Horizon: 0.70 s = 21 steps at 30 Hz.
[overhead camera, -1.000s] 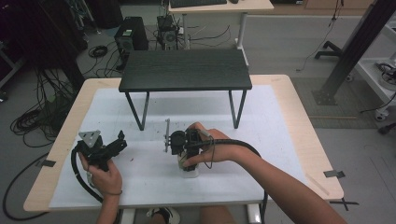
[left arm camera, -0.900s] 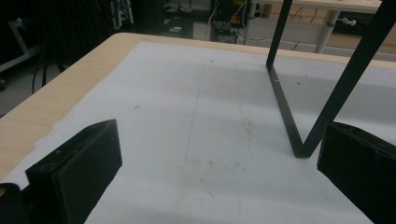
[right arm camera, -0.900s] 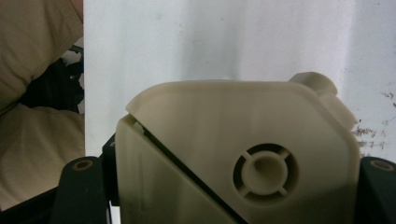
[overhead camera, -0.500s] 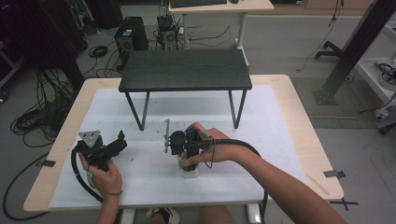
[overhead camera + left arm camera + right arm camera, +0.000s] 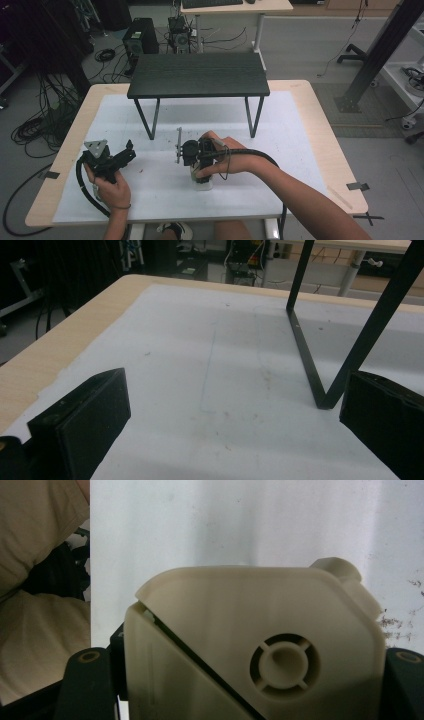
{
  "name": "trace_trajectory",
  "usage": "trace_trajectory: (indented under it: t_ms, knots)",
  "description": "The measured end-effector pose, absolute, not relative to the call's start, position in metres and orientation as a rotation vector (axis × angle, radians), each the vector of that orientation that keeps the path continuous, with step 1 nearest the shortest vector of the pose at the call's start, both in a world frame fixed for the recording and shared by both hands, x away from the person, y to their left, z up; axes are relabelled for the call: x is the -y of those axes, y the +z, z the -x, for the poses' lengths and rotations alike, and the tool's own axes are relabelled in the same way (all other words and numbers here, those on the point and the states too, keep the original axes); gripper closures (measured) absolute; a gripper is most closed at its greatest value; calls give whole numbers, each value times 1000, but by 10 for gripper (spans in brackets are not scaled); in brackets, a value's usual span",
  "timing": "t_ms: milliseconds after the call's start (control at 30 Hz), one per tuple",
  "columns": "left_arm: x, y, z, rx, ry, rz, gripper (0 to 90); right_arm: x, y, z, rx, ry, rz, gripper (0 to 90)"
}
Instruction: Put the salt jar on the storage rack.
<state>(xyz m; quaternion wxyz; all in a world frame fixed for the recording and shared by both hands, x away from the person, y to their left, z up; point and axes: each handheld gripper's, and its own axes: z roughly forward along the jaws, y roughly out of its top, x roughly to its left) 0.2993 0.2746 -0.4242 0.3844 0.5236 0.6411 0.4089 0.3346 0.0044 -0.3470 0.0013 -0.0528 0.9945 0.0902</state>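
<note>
A: Where is the cream plastic part (image 5: 255, 645)?

B: It sits between the jaws of the right gripper (image 5: 197, 155), which points down at the table (image 5: 320, 125) a little toward the near edge, roughly midway between the left and right edges. In the right gripper view the part has a flat face with a slanted seam across it, a round hub with four spokes, and a small knob at one upper corner.

A: Are the jaws pressing on it?

B: Yes. The two black jaws flank it closely on either side and are clamped against its sides. In the high view a pale bit of it (image 5: 201, 181) shows under the person's right hand (image 5: 220, 162), just above or on the white sheet (image 5: 300, 150); I cannot tell whether it touches.

A: And the left gripper (image 5: 112, 157)?

B: It is held in the left hand (image 5: 114, 184) near the table's left edge, toward the near left corner, well apart from the right one. In its own view the jaws stand wide apart with nothing between them, looking across the white sheet.

A: What else is on the table?

B: A small black stand (image 5: 197, 75) with thin metal legs sits toward the far edge. One of its V-shaped legs (image 5: 320, 355) shows ahead of the left gripper's jaws, near but not touching.
</note>
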Motion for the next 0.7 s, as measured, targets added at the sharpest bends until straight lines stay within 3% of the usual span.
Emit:
trace_trajectory:
  t_ms: [700]
  knots:
    - [-274,-424,-300,-1631,1038,-1338,2,-4,-347,-335,-3122,288,160,296]
